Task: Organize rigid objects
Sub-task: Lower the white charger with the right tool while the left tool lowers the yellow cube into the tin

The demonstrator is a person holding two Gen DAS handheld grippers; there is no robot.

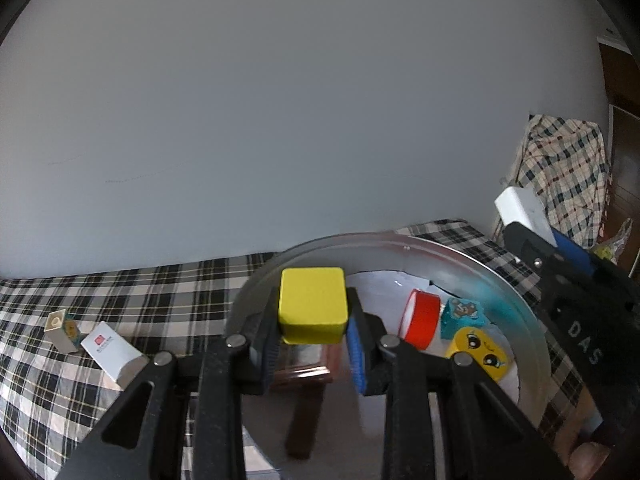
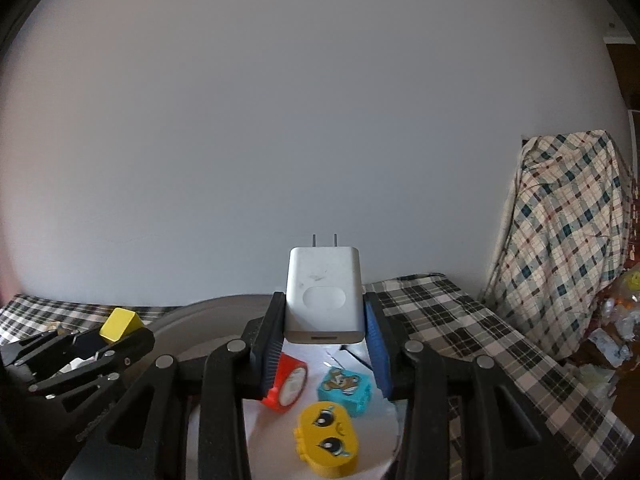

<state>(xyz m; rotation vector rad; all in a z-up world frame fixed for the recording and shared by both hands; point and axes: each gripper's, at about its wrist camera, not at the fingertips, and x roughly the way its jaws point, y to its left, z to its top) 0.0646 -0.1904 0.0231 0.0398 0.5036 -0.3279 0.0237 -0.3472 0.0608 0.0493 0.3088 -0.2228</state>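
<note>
Carrying: left tongs pinching yellow block; right tongs pinching white charger. Next: releasing both into round tray, block likely at 9 o'clock.

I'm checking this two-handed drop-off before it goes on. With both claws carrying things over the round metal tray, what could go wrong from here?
1. The left claw pinches the yellow cube only by its lower part; it may tip out.
2. The right claw holds the white plug charger above the red tape roll and teal bear block; dropped, it could knock them.
3. Both claws crowd the round metal tray and may collide.
</note>
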